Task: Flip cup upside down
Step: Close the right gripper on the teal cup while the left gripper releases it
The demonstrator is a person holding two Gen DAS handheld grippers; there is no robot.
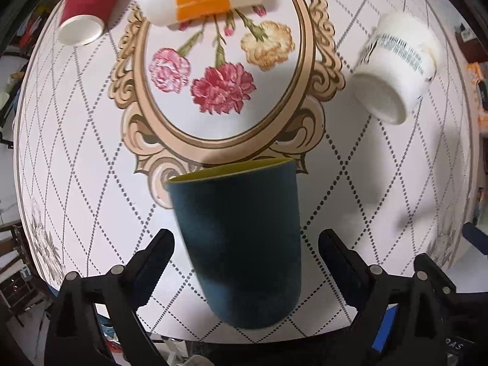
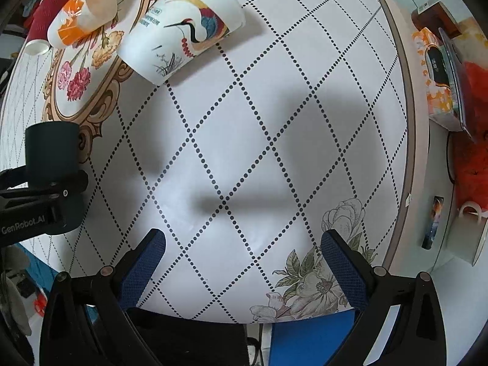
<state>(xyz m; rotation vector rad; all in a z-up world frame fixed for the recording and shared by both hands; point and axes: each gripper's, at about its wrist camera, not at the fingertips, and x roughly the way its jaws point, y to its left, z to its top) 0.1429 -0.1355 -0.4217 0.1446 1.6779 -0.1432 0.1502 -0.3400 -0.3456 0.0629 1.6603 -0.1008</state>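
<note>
The dark teal cup (image 1: pixel 241 244) stands mouth-up on the surface (image 1: pixel 91 158), just in front of the painted flower medallion (image 1: pixel 219 70), between the spread fingers of the left claw (image 1: pixel 245 253), which do not yet touch it. Closing off-centre could nudge the cup over or send it rolling off the near edge. The right claw (image 2: pixel 242 262) hangs wide and empty, well to the medallion's right.
</note>
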